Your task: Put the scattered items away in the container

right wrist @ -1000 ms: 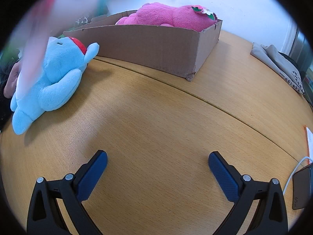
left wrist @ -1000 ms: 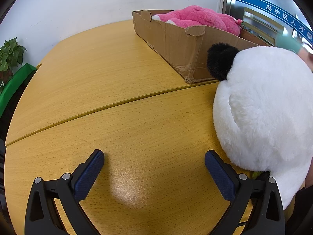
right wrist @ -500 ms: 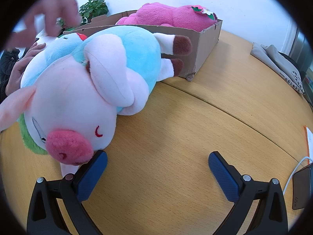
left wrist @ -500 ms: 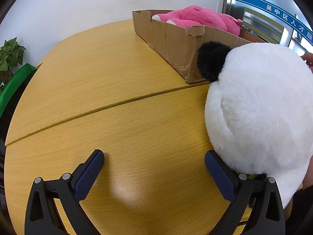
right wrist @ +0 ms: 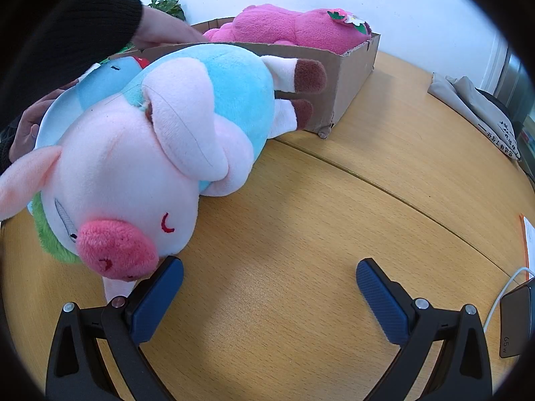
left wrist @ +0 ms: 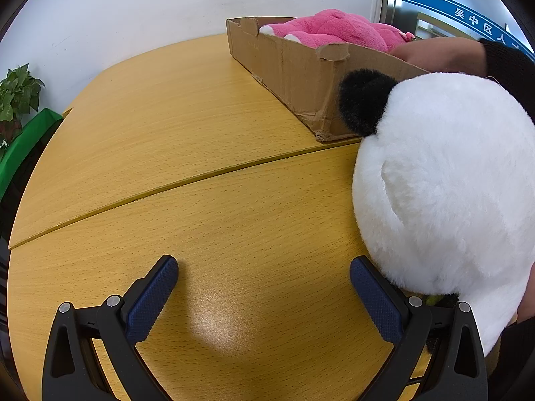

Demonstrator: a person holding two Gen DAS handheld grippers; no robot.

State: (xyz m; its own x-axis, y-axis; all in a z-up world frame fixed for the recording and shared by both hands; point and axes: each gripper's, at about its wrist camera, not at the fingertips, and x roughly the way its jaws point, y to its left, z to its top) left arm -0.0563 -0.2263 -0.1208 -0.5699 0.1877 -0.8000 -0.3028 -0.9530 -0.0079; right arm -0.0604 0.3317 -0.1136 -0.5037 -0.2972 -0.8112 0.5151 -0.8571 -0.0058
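A cardboard box (left wrist: 294, 77) (right wrist: 347, 77) stands at the back of the wooden table with a pink plush (left wrist: 337, 31) (right wrist: 294, 26) lying in it. A big white plush with a black ear (left wrist: 448, 180) sits on the table just right of my left gripper (left wrist: 264, 280), which is open and empty; its right finger touches the plush. In the right wrist view a pink pig plush in a light blue top (right wrist: 160, 153) lies on its side, snout against the left finger of my open, empty right gripper (right wrist: 271, 280). A blue plush (right wrist: 100, 83) lies partly hidden behind it.
A person's bare forearm and dark sleeve (left wrist: 468, 56) (right wrist: 100, 23) reach over the box and the plushes. A potted plant (left wrist: 16, 93) stands at the far left, grey cloth (right wrist: 474, 110) at the right edge, a charger with white cable (right wrist: 515, 314) at the near right.
The pig plush was set down in front of the blue plush and shifted slightly nearer. The white plush moved left toward the left gripper. The person's arm has come over the box.
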